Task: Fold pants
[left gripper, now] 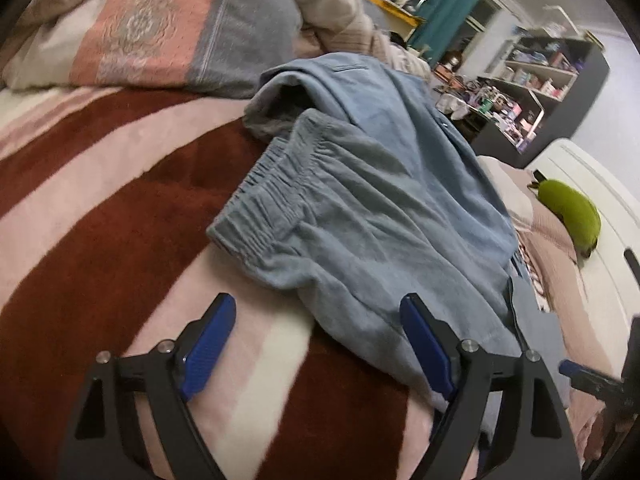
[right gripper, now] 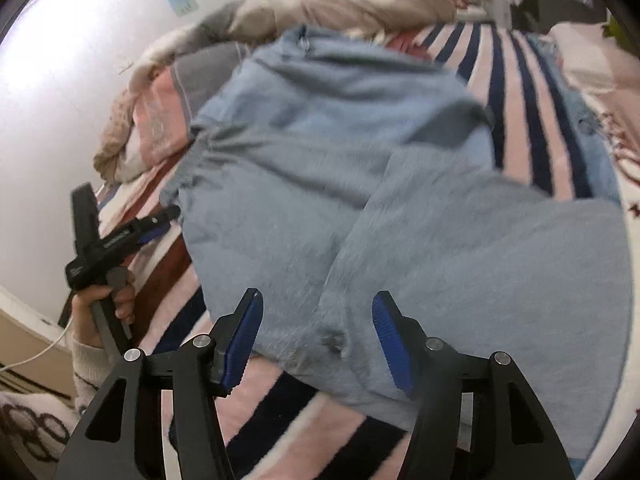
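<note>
Pale blue pants (left gripper: 372, 200) lie folded, rumpled; elastic waistband gathered.

Light-blue pants (left gripper: 372, 200) lie folded, rumpled, on striped blanket (left gripper: 100, 208).

bed (left gripper: 100, 208): striped blanket | on it: blue pants (left gripper: 360, 200), pillow (left gripper: 152, 32), green toy (left gripper: 568, 208)

One pair of blue pants (left gripper: 372, 184), two pillows (left gripper: 152, 28), one green plush toy (left gripper: 570, 210).
</note>
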Motion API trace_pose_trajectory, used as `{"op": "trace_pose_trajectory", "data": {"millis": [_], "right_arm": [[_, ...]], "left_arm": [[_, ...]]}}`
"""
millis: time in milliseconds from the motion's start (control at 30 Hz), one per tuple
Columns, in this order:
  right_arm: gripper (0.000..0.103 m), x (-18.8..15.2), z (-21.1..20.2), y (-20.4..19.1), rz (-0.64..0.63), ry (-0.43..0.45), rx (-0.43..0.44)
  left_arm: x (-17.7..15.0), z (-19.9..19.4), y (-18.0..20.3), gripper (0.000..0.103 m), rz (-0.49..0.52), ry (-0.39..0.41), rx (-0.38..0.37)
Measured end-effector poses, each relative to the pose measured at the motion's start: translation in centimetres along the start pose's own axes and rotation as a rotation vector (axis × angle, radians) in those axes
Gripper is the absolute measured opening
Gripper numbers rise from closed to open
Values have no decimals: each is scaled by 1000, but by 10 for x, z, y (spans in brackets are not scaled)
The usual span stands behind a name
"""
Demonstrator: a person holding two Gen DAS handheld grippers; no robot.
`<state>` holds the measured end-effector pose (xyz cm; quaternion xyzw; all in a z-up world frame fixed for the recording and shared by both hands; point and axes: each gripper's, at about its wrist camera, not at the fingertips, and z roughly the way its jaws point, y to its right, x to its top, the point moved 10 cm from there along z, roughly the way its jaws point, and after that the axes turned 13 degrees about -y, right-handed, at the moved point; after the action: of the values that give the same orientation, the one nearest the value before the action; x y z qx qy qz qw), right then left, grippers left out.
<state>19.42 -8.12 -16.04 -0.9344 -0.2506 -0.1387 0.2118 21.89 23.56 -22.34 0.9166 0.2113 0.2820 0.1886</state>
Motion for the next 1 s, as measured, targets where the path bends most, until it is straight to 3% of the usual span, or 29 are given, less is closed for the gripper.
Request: {"op": "trace_pose_trajectory", "data": {"millis": [133,200,267,367,433,633,1000], "right_arm": [[53,-6,-28,25,50,69,-66],[53,-12,-40,38,83,94,-71],[53,-18,-48,47,113,114,-67],[53,-26,-60,60,147,141,-65],[53,-32,-66,67,164,152,-63],[53,-44,-77,80,190,187,-30],[54,-94,-123,113,241,300,35]], "left_arm": [[19,12,-5,80,-47,-2,-32],[28,17,-6,71,-54,0,-15],[36,21,-8,38,-62,10,4],[44,16,-4,15,-63,43,-26],[49,4,7,13,-34,87,-35],[63,-44,85,11,150,204,-77],[59,-75,284,10,499,248,-139]]}}
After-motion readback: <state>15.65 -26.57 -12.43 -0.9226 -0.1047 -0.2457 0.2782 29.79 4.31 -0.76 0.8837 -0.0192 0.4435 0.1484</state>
